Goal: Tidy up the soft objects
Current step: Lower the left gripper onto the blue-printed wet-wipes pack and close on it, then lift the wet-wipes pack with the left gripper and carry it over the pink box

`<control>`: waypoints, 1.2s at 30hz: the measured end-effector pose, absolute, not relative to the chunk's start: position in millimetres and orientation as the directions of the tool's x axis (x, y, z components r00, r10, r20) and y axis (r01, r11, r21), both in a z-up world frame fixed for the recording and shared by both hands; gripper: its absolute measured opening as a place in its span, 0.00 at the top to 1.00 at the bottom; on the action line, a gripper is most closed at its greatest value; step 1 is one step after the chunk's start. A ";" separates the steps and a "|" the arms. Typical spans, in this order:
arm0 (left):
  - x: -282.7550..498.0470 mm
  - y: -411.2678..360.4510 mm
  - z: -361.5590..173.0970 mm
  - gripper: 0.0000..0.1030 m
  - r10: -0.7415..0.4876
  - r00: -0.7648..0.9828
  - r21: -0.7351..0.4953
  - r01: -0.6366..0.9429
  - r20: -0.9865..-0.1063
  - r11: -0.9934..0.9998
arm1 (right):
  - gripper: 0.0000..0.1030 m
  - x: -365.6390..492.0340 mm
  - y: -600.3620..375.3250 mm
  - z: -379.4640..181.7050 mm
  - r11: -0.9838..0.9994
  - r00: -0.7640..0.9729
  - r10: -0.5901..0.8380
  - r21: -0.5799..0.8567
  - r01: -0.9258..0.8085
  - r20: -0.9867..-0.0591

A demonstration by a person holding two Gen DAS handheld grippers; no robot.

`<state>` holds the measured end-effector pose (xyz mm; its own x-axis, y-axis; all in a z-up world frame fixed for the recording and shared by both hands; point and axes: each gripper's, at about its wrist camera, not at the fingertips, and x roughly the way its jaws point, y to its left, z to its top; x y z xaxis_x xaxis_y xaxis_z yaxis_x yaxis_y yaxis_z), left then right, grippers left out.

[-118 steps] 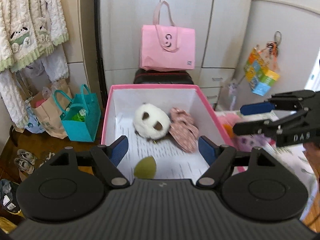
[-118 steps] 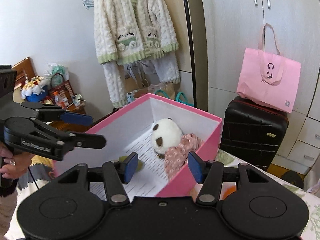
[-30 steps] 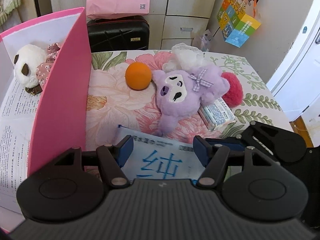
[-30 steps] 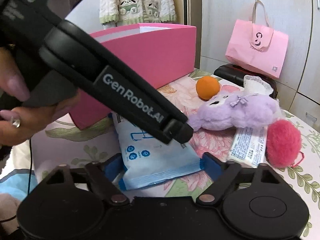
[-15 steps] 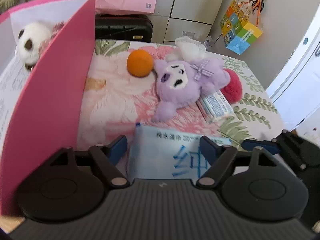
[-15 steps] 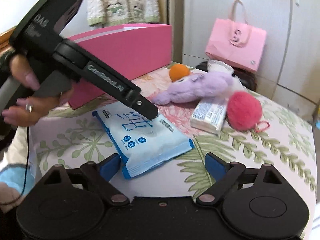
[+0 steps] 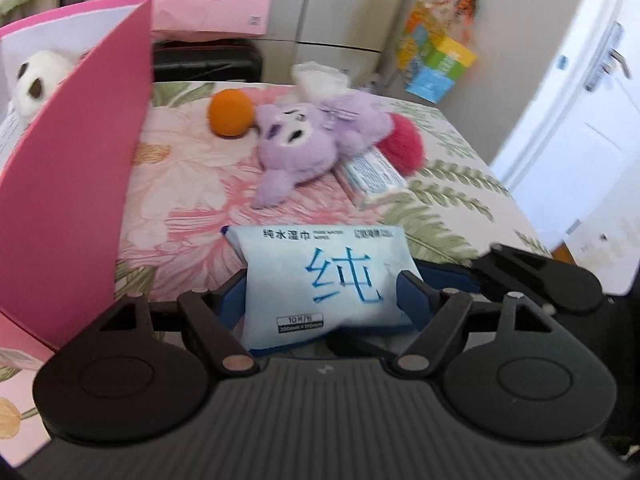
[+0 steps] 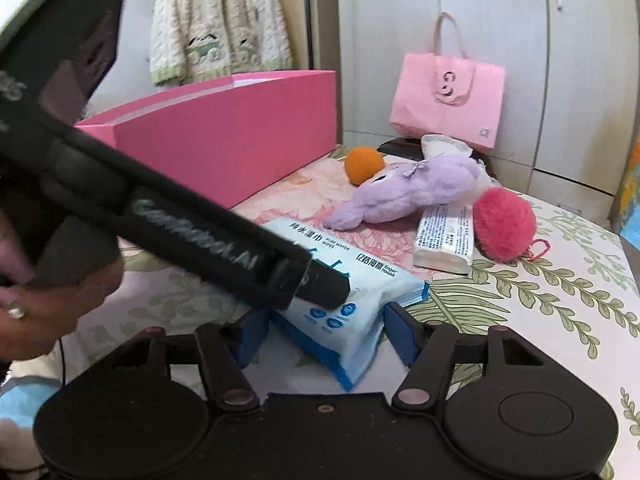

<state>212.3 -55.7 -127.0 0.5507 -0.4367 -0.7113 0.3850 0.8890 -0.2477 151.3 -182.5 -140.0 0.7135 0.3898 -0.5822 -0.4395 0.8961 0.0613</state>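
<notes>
A pale blue wet wipes pack (image 7: 320,276) lies on the floral cloth. My left gripper (image 7: 320,298) has a finger touching each side of it, closed on it. My right gripper (image 8: 326,330) also straddles the pack (image 8: 344,320) from the other end, with its pads against the pack's sides. The left gripper's arm crosses the right wrist view. Behind lie a purple plush (image 7: 308,140), an orange ball (image 7: 231,113), a red pompom (image 7: 406,145) and a tissue packet (image 7: 372,178). The pink box (image 7: 68,184) at left holds a panda plush (image 7: 34,80).
A pink tote bag (image 8: 448,100) sits on a black suitcase (image 7: 204,60) behind the table. A colourful cube bag (image 7: 438,64) hangs at right. A knitted cardigan (image 8: 216,20) hangs at the back. The table edge (image 7: 516,216) runs along the right.
Both grippers have moved in around the wipes pack and narrowed onto its sides. One second ago the pack lay flat with both grippers open above it.
</notes>
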 end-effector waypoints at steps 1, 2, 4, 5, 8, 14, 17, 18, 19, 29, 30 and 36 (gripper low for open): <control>210.4 -55.0 -126.5 0.26 -0.439 0.547 -0.247 0.390 -0.713 0.887 | 0.34 149.6 -181.0 -140.0 0.900 0.720 0.383 0.058 -0.432 -0.578; 208.7 -55.0 -126.0 0.26 -0.438 0.543 -0.241 0.397 -0.716 0.885 | 0.36 148.1 -179.8 -139.9 0.902 0.726 0.379 0.054 -0.428 -0.574; 203.9 -57.2 -123.5 0.26 -0.430 0.541 -0.213 0.418 -0.722 0.883 | 0.37 146.5 -177.1 -138.7 0.908 0.733 0.365 0.047 -0.416 -0.575; 200.6 -58.7 -121.9 0.26 -0.421 0.547 -0.190 0.428 -0.723 0.883 | 0.37 145.4 -176.1 -137.5 0.911 0.733 0.360 0.048 -0.410 -0.577; 192.2 -60.1 -116.8 0.26 -0.400 0.558 -0.149 0.441 -0.727 0.885 | 0.37 143.6 -173.5 -134.8 0.913 0.727 0.360 0.059 -0.405 -0.584; 175.9 -52.9 -105.5 0.26 -0.404 0.551 -0.146 0.453 -0.730 0.880 | 0.36 130.5 -167.3 -123.9 0.909 0.719 0.355 0.039 -0.416 -0.597; 164.6 -47.9 -98.6 0.26 -0.420 0.547 -0.151 0.469 -0.724 0.870 | 0.36 121.6 -164.8 -117.5 0.906 0.717 0.353 0.029 -0.422 -0.601; 160.5 -46.2 -96.2 0.26 -0.426 0.547 -0.154 0.473 -0.720 0.867 | 0.36 118.1 -164.0 -114.5 0.905 0.714 0.354 0.028 -0.425 -0.604; 156.0 -44.4 -93.7 0.26 -0.431 0.546 -0.156 0.477 -0.718 0.865 | 0.36 115.5 -163.7 -112.1 0.904 0.712 0.355 0.028 -0.426 -0.606; 112.7 -18.4 -64.0 0.26 -0.464 0.524 -0.194 0.489 -0.714 0.850 | 0.36 76.1 -141.8 -76.0 0.886 0.690 0.351 -0.013 -0.463 -0.634; 111.9 -15.7 -61.9 0.26 -0.463 0.511 -0.197 0.490 -0.724 0.849 | 0.36 74.0 -140.0 -74.0 0.887 0.682 0.351 -0.005 -0.462 -0.642; 96.8 7.9 -43.4 0.24 -0.439 0.475 -0.179 0.497 -0.762 0.849 | 0.36 63.5 -122.2 -58.2 0.868 0.641 0.400 0.046 -0.495 -0.655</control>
<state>96.8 7.9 -43.4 0.4754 -0.4393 -0.7622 0.4973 0.8489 -0.1791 63.5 -122.2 -58.2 0.6411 0.4003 -0.6548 -0.4949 0.8677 0.0460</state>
